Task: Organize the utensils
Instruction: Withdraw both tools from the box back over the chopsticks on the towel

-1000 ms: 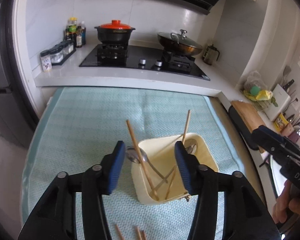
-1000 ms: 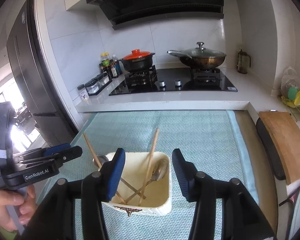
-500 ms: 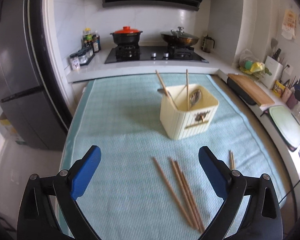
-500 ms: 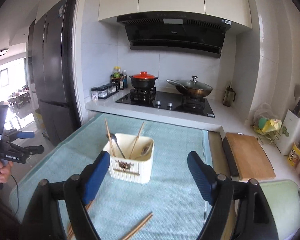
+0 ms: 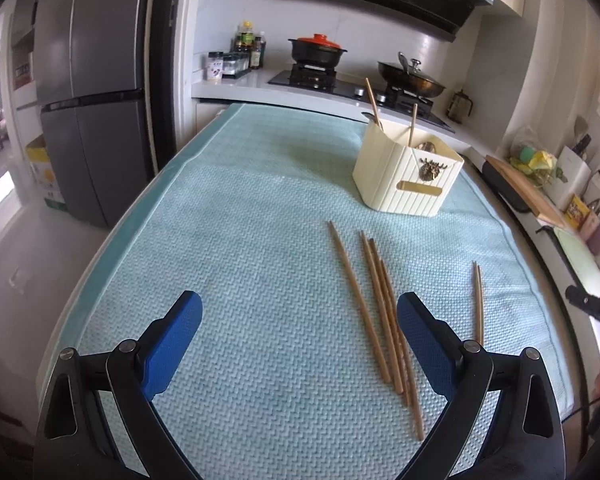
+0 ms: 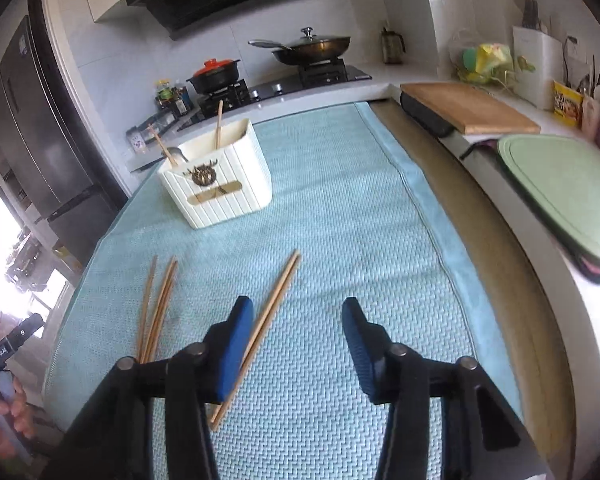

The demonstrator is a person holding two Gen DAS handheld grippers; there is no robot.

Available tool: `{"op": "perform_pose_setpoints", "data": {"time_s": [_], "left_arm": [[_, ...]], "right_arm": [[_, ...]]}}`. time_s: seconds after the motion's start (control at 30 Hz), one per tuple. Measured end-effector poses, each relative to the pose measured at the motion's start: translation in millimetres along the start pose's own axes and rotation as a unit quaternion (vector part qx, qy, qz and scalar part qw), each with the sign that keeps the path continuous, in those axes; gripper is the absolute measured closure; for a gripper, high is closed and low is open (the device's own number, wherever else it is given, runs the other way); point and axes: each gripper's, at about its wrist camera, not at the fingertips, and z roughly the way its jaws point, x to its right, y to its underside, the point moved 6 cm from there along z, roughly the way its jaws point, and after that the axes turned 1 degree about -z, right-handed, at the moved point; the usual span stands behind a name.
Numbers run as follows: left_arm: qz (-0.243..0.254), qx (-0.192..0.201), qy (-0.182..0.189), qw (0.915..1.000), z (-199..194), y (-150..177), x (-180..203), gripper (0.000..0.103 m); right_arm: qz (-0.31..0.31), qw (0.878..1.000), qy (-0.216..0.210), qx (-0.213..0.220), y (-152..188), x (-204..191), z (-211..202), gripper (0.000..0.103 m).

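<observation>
Left wrist view: we see our left gripper (image 5: 298, 338) with jaws spread wide and empty above the woven teal cloth (image 5: 240, 240); slim wooden chopsticks (image 5: 374, 304) lie just inside its right jaw. Ahead stands the ribbed cream holder (image 5: 404, 178). Our right gripper (image 6: 298, 340) gapes too, a chopstick pair (image 6: 266, 328) beside its left jaw.

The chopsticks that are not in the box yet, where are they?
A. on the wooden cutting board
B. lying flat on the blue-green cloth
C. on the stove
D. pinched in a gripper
B: the loose chopsticks lie flat on the blue-green cloth, in front of the cream utensil box, while the left gripper and the right gripper are both open and hold nothing.
</observation>
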Motion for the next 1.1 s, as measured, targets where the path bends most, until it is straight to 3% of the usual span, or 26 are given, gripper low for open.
{"op": "perform_pose_setpoints", "data": {"time_s": [0.23,0.4,0.7,0.83,1.1], "left_arm": [[0.003,-0.001,-0.019,0.9998,10.0,14.7,0.7,0.005],[0.016,-0.035,0.004,0.9993,20.1,29.4,9.4,0.005],[0.02,-0.082,-0.011,0.9964,36.3,45.4,9.7,0.004],[0.011,-0.084,-0.007,0.9963,37.7,46.8,5.7,0.004],[0.007,-0.096,-0.002,0.9953,61.8,32.1,10.9,0.004]], "right_arm": [[0.018,1.0,-0.009,-0.024,27.6,5.0,11.3,0.063],[0.018,0.999,-0.018,-0.028,30.4,0.0,20.2,0.064],[0.015,0.999,-0.025,-0.046,38.1,-8.0,37.7,0.064],[0.01,0.998,-0.028,-0.051,37.6,-12.1,44.1,0.069],[0.005,0.998,-0.029,-0.063,40.7,-17.9,56.5,0.07]]}}
